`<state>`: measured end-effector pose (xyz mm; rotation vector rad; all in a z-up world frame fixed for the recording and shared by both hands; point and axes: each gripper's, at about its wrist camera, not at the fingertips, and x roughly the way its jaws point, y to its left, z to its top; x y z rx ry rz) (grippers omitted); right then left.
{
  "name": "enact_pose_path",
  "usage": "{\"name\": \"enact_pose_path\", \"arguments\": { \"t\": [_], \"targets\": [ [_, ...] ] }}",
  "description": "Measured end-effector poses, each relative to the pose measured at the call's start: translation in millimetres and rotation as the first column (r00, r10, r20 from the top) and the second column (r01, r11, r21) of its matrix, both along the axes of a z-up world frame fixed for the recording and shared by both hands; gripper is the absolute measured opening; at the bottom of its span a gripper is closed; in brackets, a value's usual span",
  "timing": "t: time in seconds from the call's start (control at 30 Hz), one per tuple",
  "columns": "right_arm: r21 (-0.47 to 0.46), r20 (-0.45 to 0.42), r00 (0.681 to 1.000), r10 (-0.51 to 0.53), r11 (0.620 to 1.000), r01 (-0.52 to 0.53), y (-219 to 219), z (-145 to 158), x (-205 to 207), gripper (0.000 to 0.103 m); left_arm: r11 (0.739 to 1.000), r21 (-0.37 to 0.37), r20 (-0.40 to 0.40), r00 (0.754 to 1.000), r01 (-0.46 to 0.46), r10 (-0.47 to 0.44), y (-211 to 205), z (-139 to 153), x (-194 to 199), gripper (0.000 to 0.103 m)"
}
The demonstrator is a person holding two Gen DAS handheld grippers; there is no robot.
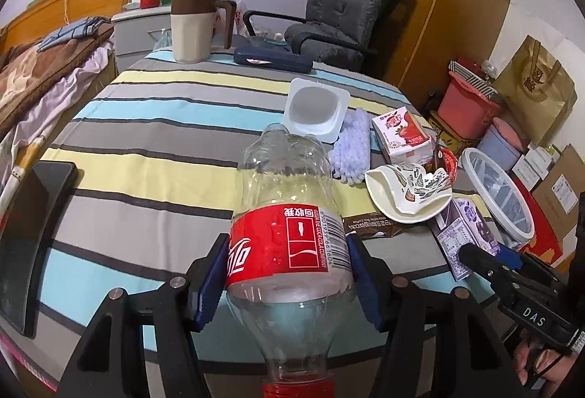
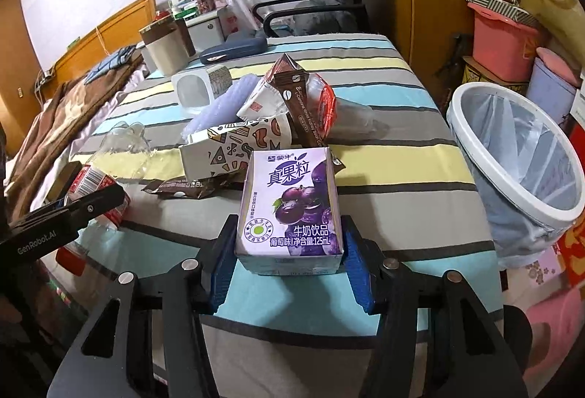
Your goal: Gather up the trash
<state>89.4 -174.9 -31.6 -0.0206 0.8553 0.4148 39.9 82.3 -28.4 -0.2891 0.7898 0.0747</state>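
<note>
My left gripper [image 1: 287, 273] is shut on an empty clear cola bottle [image 1: 289, 215] with a red label, held over the striped table; it also shows in the right wrist view [image 2: 98, 182]. My right gripper [image 2: 289, 262] is shut on a purple grape milk carton [image 2: 290, 204], seen in the left wrist view [image 1: 464, 237] too. On the table lie a crushed paper cup [image 1: 409, 193], a strawberry milk carton [image 1: 402, 136], a white plastic tub [image 1: 314, 111], a brown coffee wrapper [image 2: 182, 187] and a brown coffee carton [image 2: 299, 98]. A white-rimmed trash bin [image 2: 519, 160] stands off the table's right edge.
A beige mug with a brown lid [image 1: 193, 28] and a dark blue case [image 1: 272, 59] stand at the table's far end. A black tablet [image 1: 29, 229] lies at the left edge. A grey chair [image 1: 340, 14], a bed [image 1: 44, 68] and stacked boxes [image 1: 471, 105] surround the table.
</note>
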Motion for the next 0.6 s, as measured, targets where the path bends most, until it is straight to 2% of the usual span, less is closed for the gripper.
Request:
{"name": "enact_pose_path", "arguments": {
  "t": [0.27,0.6],
  "targets": [
    [0.038,0.033,0.999,0.007,0.999,-0.009,-14.1,14.3,-8.7,0.055,1.0,-0.007,0.045,0.999,0.024,-0.024,-11.3,16.5,-18.3,0.062],
    [0.065,0.104,0.994,-0.022,0.998,0.015,-33.1,36.2,-9.4,0.055,0.996,-0.005,0.096,0.991,0.094,-0.094,-42.9,41.7,-13.8,0.062]
  ]
}}
